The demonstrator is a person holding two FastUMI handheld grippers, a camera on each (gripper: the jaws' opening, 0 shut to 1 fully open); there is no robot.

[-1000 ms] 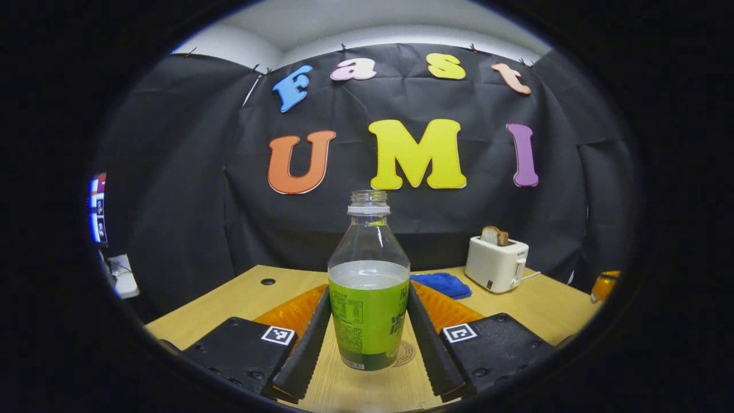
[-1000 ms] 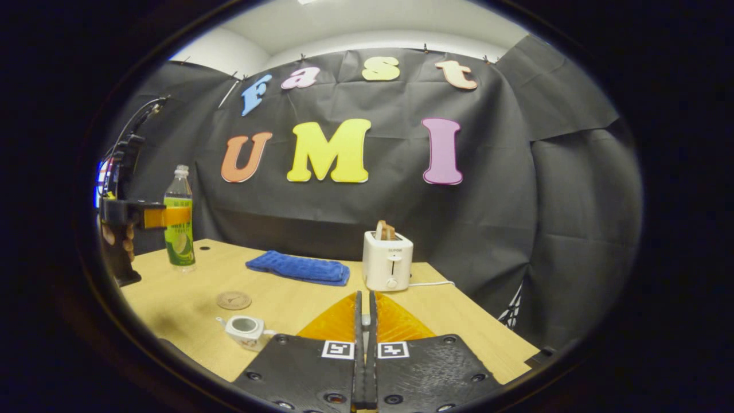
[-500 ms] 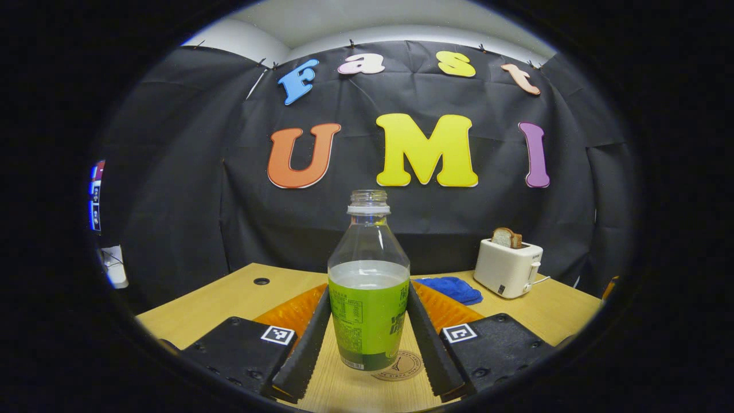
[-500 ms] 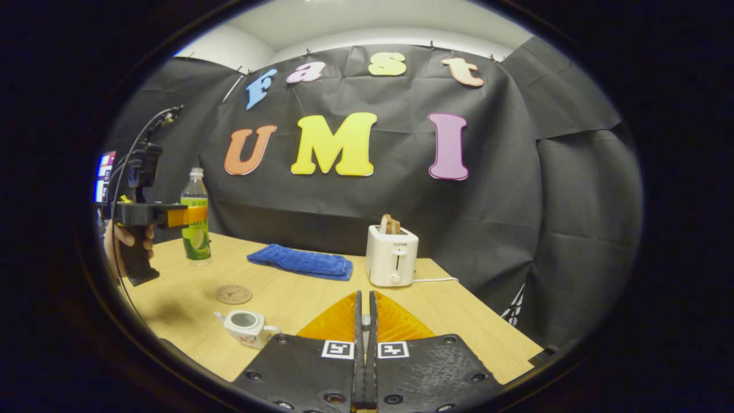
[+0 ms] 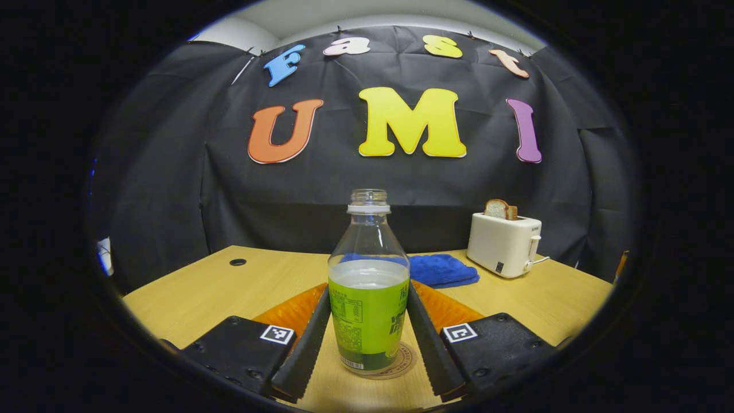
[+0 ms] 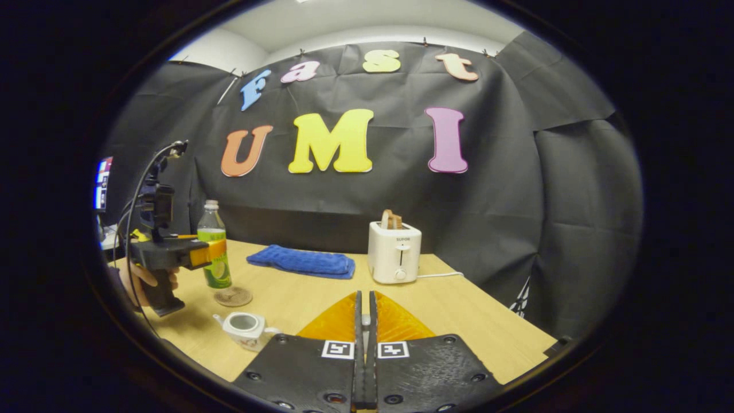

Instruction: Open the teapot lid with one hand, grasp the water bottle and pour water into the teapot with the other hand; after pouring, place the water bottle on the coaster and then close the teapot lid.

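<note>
My left gripper [image 5: 369, 291] is shut on a clear uncapped water bottle [image 5: 369, 310] with a green label, partly filled and upright. The bottle's base is right at the round cork coaster [image 5: 403, 361]; I cannot tell whether they touch. The right gripper view shows that bottle [image 6: 214, 252], the left gripper [image 6: 207, 253] and the hand [image 6: 137, 280] holding it, just left of the coaster [image 6: 233, 296]. The small white teapot [image 6: 243, 327] stands open on the table, lid off. My right gripper [image 6: 365, 295] is shut on a small pale piece, apparently the teapot lid, mostly hidden between its fingers.
A white toaster [image 6: 394, 260] with bread in it stands at the back of the wooden table [image 6: 459, 321], its cord trailing right. A folded blue cloth [image 6: 301, 262] lies left of the toaster. The table's right edge falls off near the black wall.
The left gripper has carried the bottle down and toward the coaster, from raised at the far left to right at it. The right gripper has stayed shut and barely moved.
</note>
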